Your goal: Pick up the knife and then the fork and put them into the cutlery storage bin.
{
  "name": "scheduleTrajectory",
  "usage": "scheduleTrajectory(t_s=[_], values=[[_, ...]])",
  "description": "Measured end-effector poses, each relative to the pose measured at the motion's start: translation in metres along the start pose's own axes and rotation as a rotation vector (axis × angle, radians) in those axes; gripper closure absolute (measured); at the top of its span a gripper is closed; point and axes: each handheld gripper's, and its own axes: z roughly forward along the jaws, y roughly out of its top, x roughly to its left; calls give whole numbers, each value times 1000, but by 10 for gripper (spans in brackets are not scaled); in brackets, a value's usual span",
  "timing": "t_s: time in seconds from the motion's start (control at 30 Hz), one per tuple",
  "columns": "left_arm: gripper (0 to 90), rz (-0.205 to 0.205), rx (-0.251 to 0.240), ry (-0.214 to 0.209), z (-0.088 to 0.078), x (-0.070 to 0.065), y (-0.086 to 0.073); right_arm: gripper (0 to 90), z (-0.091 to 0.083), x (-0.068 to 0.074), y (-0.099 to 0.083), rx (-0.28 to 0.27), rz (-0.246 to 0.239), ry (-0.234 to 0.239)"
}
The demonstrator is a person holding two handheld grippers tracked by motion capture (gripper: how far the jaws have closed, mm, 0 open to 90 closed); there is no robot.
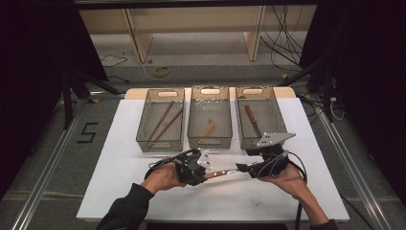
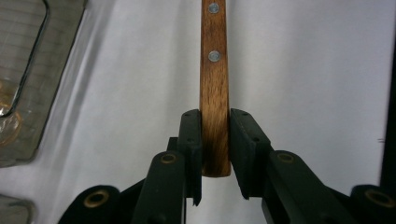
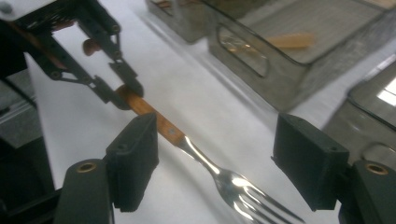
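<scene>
I read one mark only: numeral "5" (image 1: 87, 132), black tape on grey floor (image 1: 57, 158), left of table. No other legible txt, labels or brands.

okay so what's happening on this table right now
A person is working with two handheld grippers over a white table. The left gripper is clamped on the wooden handle of a fork, held level above the table. The right gripper stands open around the fork's metal end. Three mesh bins holding utensils wait behind.

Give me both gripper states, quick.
Left gripper: closed on the fork's wooden handle.
Right gripper: open, jaws either side of the fork, not gripping.
</scene>
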Motion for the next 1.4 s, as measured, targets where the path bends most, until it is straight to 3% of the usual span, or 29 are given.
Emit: scheduleTrajectory(t_s=[0.17, 0.4, 0.7, 0.9, 1.1, 1.4], values=[[746, 16, -7, -20, -4, -7, 3, 317, 4, 11, 3, 22, -63, 34], [746, 38, 12, -55, -4, -18, 5, 340, 15, 27, 3, 115, -180, 94], [746, 61, 20, -62, -7, -26, 7, 368, 31, 42, -2, 223, -326, 117], [747, 87, 16, -81, -16, -35, 13, 436, 44, 52, -7, 288, -403, 141], [747, 85, -3, -78, -21, -37, 15, 543, 48, 58, -10, 303, -441, 176], [746, 91, -4, -105, -19, -38, 15, 718, 49, 60, -12, 323, -476, 188]])
